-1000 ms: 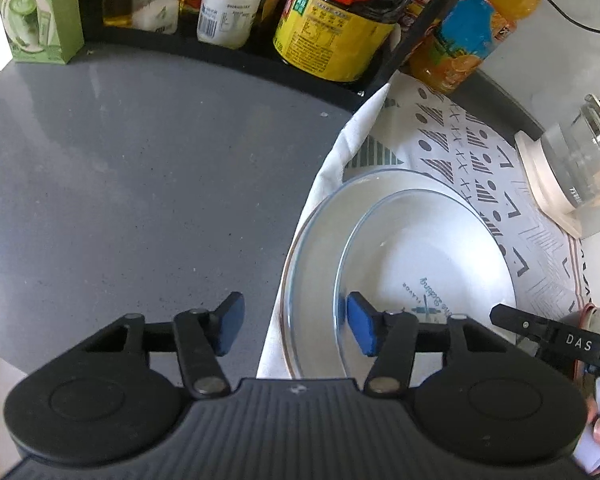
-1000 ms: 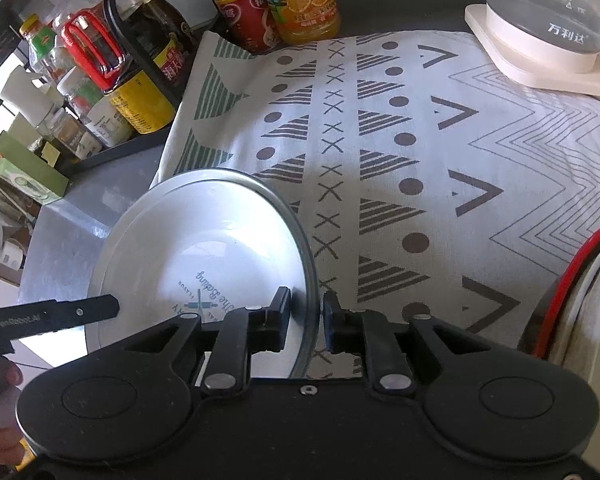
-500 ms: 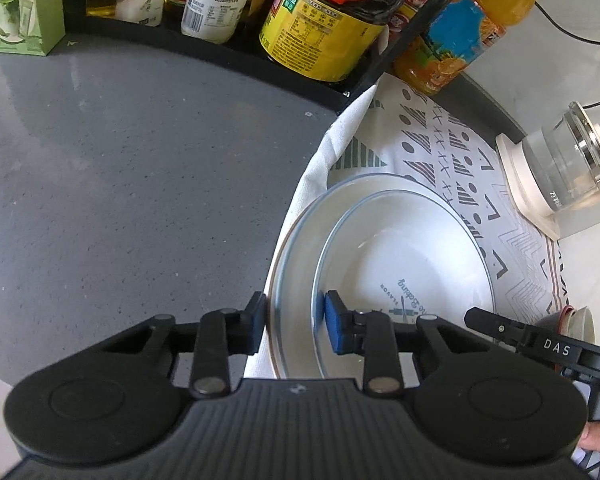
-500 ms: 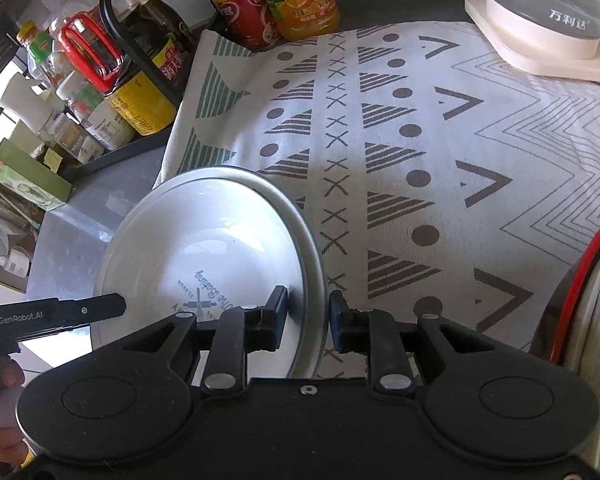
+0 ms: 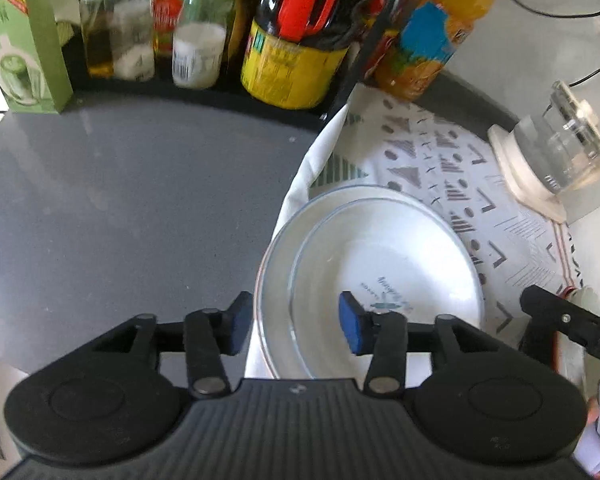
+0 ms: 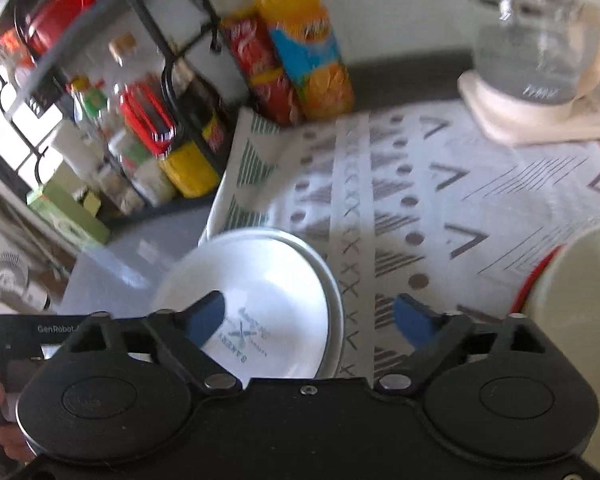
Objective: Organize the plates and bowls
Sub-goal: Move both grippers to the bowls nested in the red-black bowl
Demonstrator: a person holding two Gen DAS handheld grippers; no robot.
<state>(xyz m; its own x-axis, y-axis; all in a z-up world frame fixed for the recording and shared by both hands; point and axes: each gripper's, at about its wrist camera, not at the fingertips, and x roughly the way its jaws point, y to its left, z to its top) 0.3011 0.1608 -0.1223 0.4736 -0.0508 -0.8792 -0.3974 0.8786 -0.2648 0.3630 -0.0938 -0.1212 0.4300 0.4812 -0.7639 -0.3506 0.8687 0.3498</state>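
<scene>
Two white plates lie nested at the left edge of a patterned cloth (image 5: 440, 160). The inner plate (image 5: 388, 264) has a printed logo; the outer plate (image 5: 272, 276) shows as a rim around it. My left gripper (image 5: 294, 328) is open and straddles the near left rims, with one blue pad outside and one over the inner plate. In the right wrist view the inner plate (image 6: 260, 280) and the outer plate's rim (image 6: 334, 296) lie below my right gripper (image 6: 310, 320), which is wide open and holds nothing.
A black rack of sauce bottles (image 5: 292, 52) and an orange drink bottle (image 6: 308, 60) line the back. A glass kettle (image 6: 540, 40) stands on its base at back right. A cream bowl (image 6: 576, 292) sits at the right. Bare grey counter (image 5: 120, 208) lies left of the cloth.
Both grippers were shut on the plates' rims half a second ago and have opened. The right gripper has lifted and tilted up, so more of the back wall shows. The plates stay on the cloth.
</scene>
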